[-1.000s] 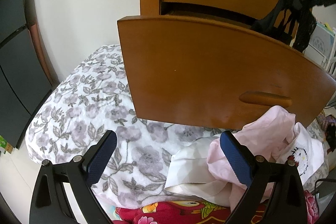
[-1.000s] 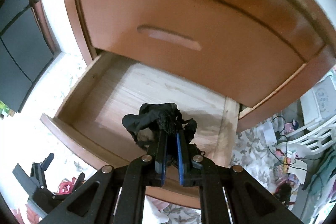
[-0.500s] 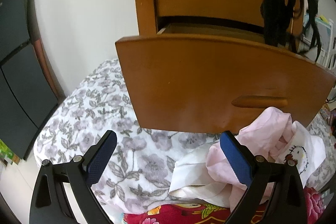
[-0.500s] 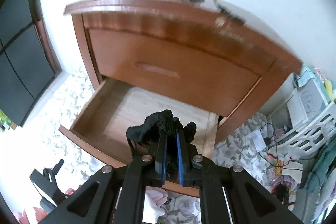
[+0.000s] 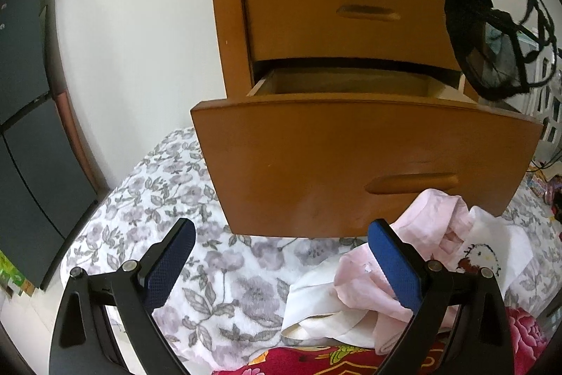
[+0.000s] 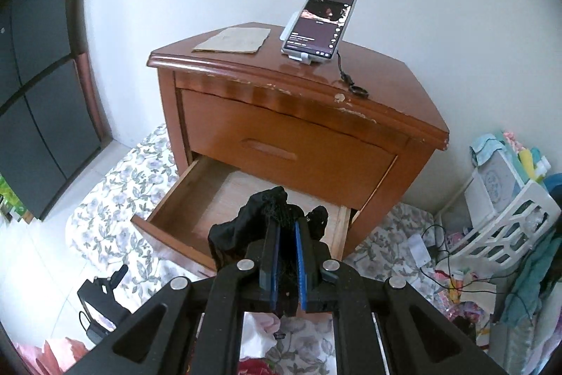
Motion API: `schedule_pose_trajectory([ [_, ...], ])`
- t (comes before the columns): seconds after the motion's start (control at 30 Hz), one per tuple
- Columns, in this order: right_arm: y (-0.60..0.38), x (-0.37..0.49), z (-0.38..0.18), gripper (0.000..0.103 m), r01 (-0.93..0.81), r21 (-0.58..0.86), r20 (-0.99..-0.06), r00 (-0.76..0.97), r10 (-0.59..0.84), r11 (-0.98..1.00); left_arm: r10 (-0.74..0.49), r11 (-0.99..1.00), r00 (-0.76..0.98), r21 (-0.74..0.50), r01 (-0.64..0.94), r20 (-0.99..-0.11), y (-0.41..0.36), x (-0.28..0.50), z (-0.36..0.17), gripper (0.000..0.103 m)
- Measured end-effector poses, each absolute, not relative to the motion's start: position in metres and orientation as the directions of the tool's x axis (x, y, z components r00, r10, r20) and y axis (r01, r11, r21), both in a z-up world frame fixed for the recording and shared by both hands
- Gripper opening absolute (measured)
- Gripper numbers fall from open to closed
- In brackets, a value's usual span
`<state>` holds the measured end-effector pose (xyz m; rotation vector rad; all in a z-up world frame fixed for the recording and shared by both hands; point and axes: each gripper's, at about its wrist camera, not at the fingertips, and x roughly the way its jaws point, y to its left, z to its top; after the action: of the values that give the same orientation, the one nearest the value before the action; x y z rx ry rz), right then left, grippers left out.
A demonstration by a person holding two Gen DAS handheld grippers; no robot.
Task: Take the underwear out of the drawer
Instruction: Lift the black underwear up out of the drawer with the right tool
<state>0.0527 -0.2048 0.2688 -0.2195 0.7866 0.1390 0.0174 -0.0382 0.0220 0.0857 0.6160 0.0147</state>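
Above the open drawer (image 6: pixel 196 199), the right tool (image 6: pixel 286 255) pinches black underwear (image 6: pixel 260 217), limp and light, bunched at twelve o'clock. Left tool (image 5: pixel 281 262) gapes wide, empty.

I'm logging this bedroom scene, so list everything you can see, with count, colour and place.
nightstand: one, brown wood, against the wall
lower drawer: one, pulled open
phone: one, on a stand atop the nightstand
cardboard piece: one, tan, on top
floral blanket: one, white and grey, under the drawer
pink clothes: a pile, below the drawer front
white basket: one, far right
underwear: one, black, lifted above the drawer
left gripper: open, empty
right gripper: shut on the underwear
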Motion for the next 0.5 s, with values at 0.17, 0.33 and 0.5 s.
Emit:
schedule_pose_trajectory([
  [0.17, -0.197, 0.036, 0.261, 0.009, -0.234, -0.155, -0.729, 0.682, 0.048, 0.96, 0.035, 0.996, 0.824, 0.088, 0.018, -0.566, -0.039, 0.014, 0.023, 0.099],
  [0.33, -0.196, 0.031, 0.245, 0.009, -0.247, -0.144, -0.758, 0.65, 0.054, 0.958, 0.037, 0.996, 0.825, 0.091, 0.017, -0.563, -0.039, 0.013, 0.024, 0.099],
  [0.5, -0.191, 0.029, 0.214, 0.009, -0.273, -0.118, -0.794, 0.603, 0.075, 0.955, 0.034, 0.996, 0.827, 0.092, 0.022, -0.561, -0.04, 0.011, 0.025, 0.099],
])
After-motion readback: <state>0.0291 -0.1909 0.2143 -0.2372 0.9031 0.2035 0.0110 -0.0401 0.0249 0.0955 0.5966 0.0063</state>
